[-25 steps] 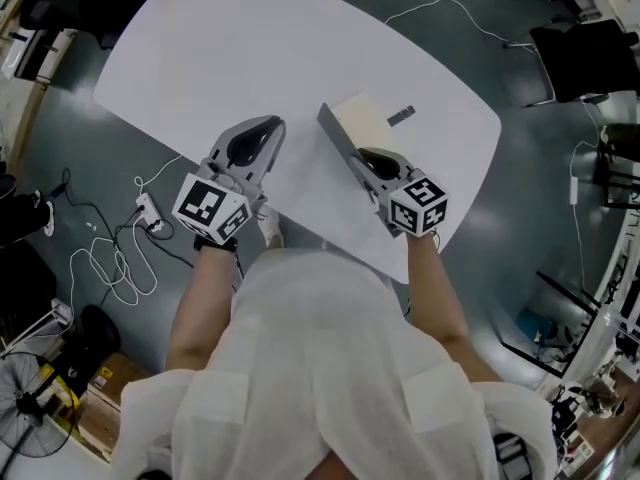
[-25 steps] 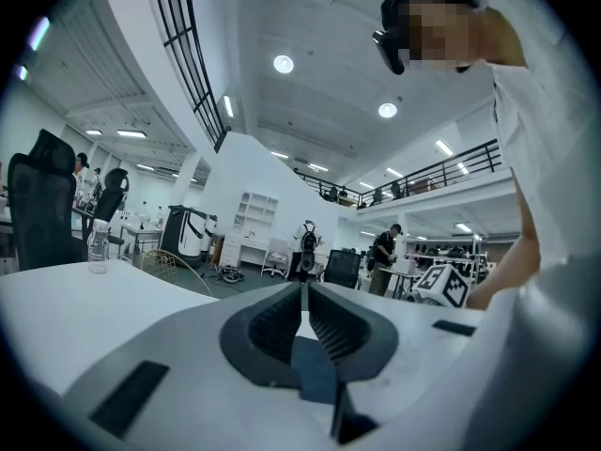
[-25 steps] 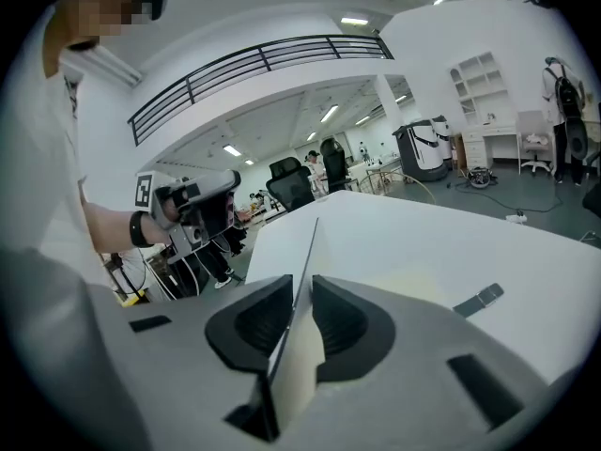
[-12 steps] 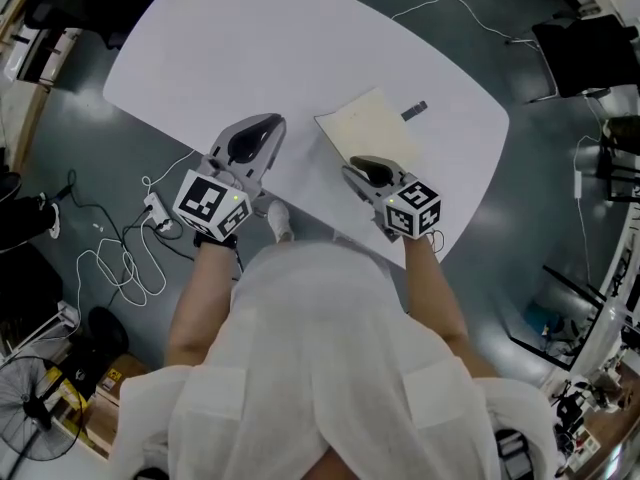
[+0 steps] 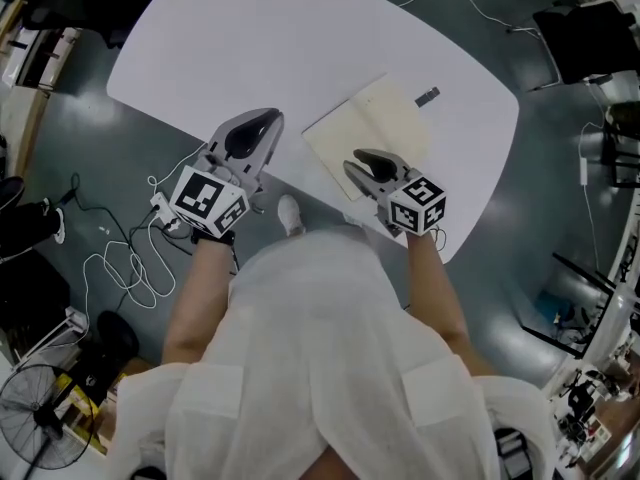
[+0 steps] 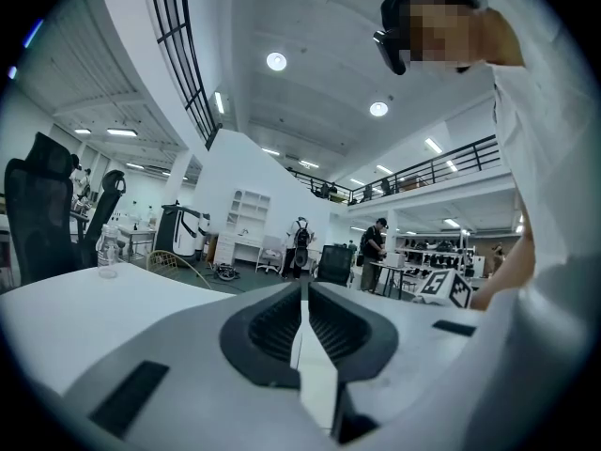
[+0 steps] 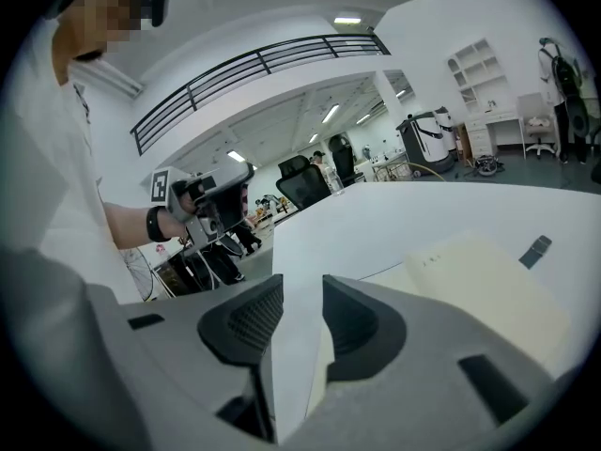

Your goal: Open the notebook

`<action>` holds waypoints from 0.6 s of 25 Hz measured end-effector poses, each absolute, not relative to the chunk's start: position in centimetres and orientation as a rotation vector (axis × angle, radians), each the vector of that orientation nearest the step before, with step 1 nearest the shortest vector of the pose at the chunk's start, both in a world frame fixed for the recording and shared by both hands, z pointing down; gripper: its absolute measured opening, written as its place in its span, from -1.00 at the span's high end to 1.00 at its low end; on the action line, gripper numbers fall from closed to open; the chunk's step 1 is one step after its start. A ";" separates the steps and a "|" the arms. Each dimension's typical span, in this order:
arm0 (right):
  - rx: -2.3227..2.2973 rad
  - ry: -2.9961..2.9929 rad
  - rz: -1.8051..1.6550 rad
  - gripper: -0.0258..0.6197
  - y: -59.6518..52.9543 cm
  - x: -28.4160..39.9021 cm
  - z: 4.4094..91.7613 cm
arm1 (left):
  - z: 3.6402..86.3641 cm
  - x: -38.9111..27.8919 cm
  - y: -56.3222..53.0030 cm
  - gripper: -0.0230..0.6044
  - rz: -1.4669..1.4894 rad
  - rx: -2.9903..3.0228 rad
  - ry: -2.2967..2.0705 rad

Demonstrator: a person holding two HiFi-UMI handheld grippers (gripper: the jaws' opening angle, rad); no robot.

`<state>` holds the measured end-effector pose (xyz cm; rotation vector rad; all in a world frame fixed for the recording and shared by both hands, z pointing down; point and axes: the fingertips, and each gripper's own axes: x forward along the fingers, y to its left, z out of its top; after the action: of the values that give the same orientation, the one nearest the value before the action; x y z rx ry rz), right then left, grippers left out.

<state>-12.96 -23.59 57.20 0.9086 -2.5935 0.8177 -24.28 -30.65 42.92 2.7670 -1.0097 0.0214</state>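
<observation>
- The white table (image 5: 250,48) runs from far left to near right. The notebook (image 5: 375,128) lies flat on its right part, close to the near edge, with a plain cream face up.
- A small dark tab (image 5: 427,96) sits on the table just beyond the notebook's far right corner.
- The right gripper (image 5: 366,158) hangs over the notebook's near side, tilted downward. Its jaws are opening and stand wide apart.
- In the right gripper view, the right gripper (image 7: 302,294) has bare table in the gap and a strip of the cream notebook (image 7: 479,289) low between the jaws. The pads press on nothing.
- The left gripper (image 5: 262,120) is held level at the table's near left edge, well apart from the notebook.
- In the left gripper view, the left gripper (image 6: 304,294) has its jaws drawn together to a thin slit, holding nothing.
- A clear bottle (image 6: 108,252) stands on the far left of the table.
</observation>
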 end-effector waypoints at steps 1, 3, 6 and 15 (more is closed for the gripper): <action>0.927 -2.595 0.813 0.51 -23.6 -13.0 57.2 | 43.2 -24.6 -30.5 0.85 0.009 2.778 -1.001; 0.960 -2.599 0.804 0.51 -23.5 -13.0 56.9 | 43.4 -25.1 -30.2 0.85 0.002 2.791 -0.992; 1.013 -2.604 0.777 0.51 -23.4 -12.9 56.1 | 42.9 -25.7 -30.0 0.85 0.003 2.801 -0.990; 1.267 -2.677 0.531 0.51 -25.4 -10.9 47.6 | 37.1 -28.2 -30.8 0.85 -0.092 2.865 -1.056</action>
<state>-10.95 -25.41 47.61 1.2673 -2.6770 0.5315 -28.20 -30.80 37.12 2.8650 -1.0564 -0.0921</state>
